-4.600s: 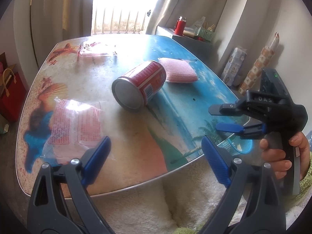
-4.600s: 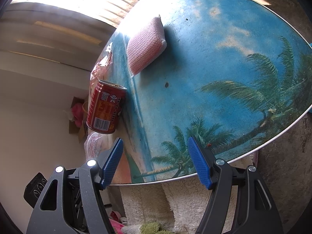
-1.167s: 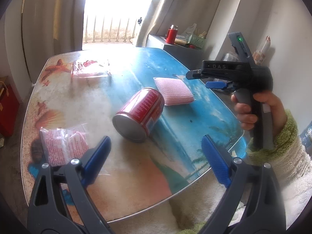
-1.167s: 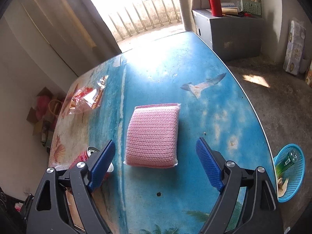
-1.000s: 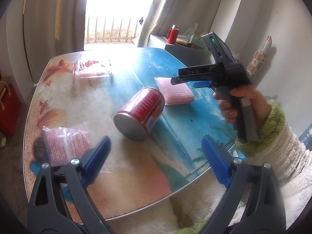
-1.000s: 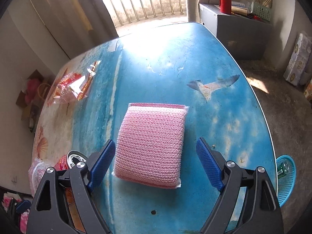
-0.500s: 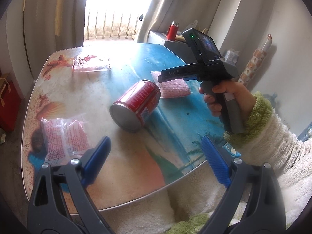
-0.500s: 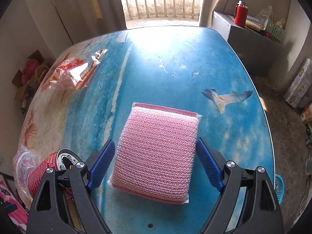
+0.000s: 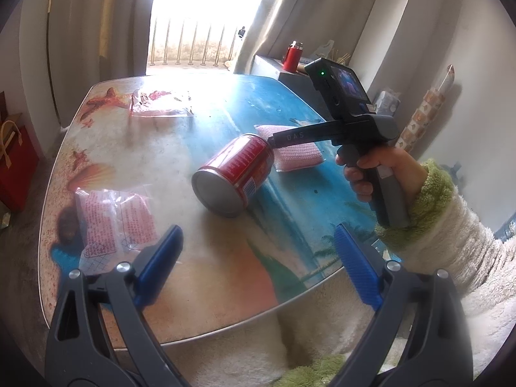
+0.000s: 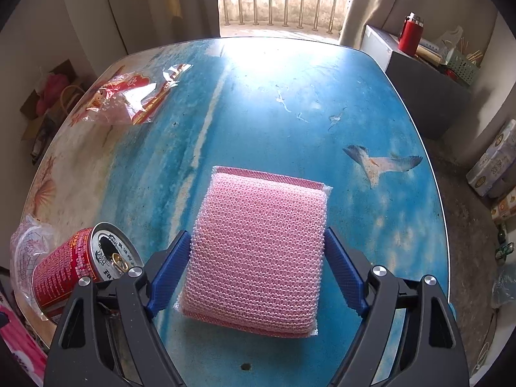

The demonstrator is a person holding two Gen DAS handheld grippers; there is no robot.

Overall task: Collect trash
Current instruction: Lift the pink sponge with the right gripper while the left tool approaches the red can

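Observation:
A pink mesh sponge [image 10: 258, 245] lies on the beach-print table [image 10: 290, 113]. My right gripper [image 10: 256, 271] is open, its blue pads on either side of the sponge's near half; touch is unclear. The sponge also shows in the left wrist view [image 9: 298, 156], partly behind the right gripper's body. A red can [image 9: 235, 174] lies on its side left of the sponge, also in the right wrist view [image 10: 74, 271]. My left gripper [image 9: 256, 266] is open and empty over the table's near edge. A clear red-printed wrapper [image 9: 113, 219] lies near left; another wrapper [image 10: 132, 103] lies far left.
A blue basket [image 9: 506, 225] sits on the floor right of the table, mostly hidden by my sleeve. A grey cabinet [image 10: 422, 87] with a red flask [image 10: 409, 34] stands at the back right. A red bag [image 9: 16, 164] sits on the floor left.
My right gripper has moved forward and down over the table until its open pads flank the pink sponge. My left gripper stays open near the table's edge.

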